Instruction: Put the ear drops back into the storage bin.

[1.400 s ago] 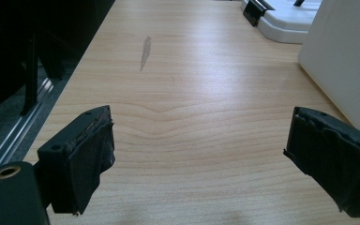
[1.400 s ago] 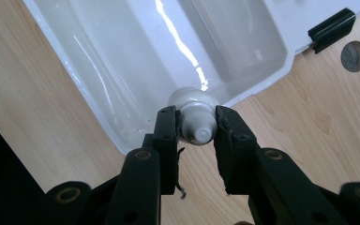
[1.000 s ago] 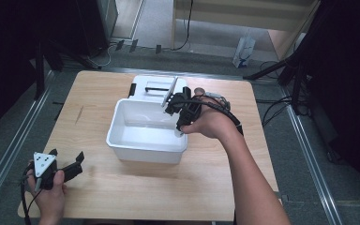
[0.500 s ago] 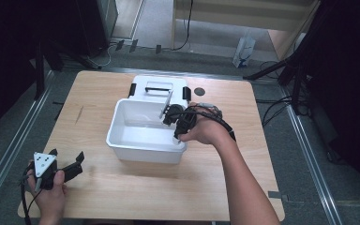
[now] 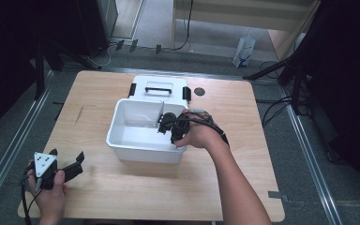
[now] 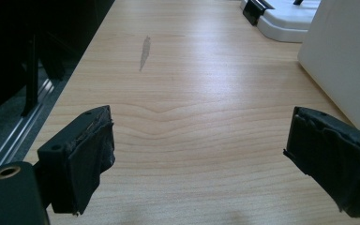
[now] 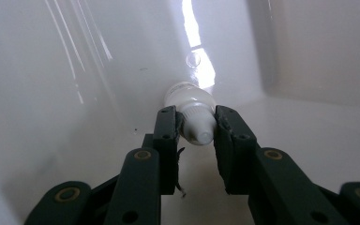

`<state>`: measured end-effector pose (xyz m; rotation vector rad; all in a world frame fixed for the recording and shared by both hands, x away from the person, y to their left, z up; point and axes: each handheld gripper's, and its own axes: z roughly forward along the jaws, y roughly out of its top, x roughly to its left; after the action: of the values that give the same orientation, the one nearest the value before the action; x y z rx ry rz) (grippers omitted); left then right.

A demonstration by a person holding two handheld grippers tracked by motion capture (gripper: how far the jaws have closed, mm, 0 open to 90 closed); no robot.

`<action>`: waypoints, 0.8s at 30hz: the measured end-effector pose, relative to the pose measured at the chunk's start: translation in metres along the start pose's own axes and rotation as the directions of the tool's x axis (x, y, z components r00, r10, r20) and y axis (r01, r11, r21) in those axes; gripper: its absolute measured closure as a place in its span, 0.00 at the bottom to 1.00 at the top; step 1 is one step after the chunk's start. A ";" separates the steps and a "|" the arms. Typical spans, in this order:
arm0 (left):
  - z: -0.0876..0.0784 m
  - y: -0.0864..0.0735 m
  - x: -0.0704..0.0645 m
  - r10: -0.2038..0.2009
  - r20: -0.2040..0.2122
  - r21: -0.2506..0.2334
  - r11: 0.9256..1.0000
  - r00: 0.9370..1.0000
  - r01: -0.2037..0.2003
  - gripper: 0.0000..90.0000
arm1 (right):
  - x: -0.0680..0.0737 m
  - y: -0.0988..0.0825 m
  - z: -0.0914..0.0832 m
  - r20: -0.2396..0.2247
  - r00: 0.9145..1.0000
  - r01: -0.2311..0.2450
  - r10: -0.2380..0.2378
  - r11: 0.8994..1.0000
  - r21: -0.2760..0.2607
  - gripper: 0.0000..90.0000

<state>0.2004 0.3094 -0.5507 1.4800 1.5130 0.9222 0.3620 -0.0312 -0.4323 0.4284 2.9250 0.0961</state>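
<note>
A white plastic bin (image 5: 143, 152) stands mid-table. My right gripper (image 5: 165, 123) reaches down into it from the right, shut on a white tube (image 5: 161, 111) that stands up against the jaws. In the right gripper view, the right gripper (image 7: 196, 121) pinches the tube's capped end (image 7: 198, 125), and the tube's far end points at the bin's white inner wall (image 7: 98, 70). My left gripper (image 5: 66, 156) rests near the table's front left corner. In the left gripper view, the left gripper (image 6: 201, 140) stands open over bare wood with nothing between its pads.
The bin's white lid (image 5: 159, 86), with black latches and a handle, lies flat just behind the bin. A small black disc (image 5: 199, 91) sits to the lid's right. The bin's outer wall (image 6: 342, 56) stands to the right of the left gripper.
The right gripper has come down into the bin with the white tube still held. The left gripper has stayed where it was.
</note>
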 end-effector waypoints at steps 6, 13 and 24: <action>0.000 0.000 0.000 0.001 0.000 0.001 1.000 1.000 -0.001 0.10 | 0.002 0.002 0.006 -0.017 1.000 0.001 0.000 0.999 0.041 0.80; 0.000 0.000 0.000 0.001 0.001 0.002 1.000 1.000 -0.001 0.10 | 0.002 0.005 0.007 -0.028 1.000 -0.005 0.006 0.999 0.044 0.71; 0.000 0.000 0.000 0.001 0.001 0.002 1.000 1.000 -0.001 0.10 | 0.000 0.001 -0.022 -0.061 0.996 -0.074 0.067 0.991 -0.115 0.46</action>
<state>0.2005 0.3095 -0.5507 1.4824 1.5129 0.9207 0.3586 -0.0309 -0.4107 0.5185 2.9397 0.2933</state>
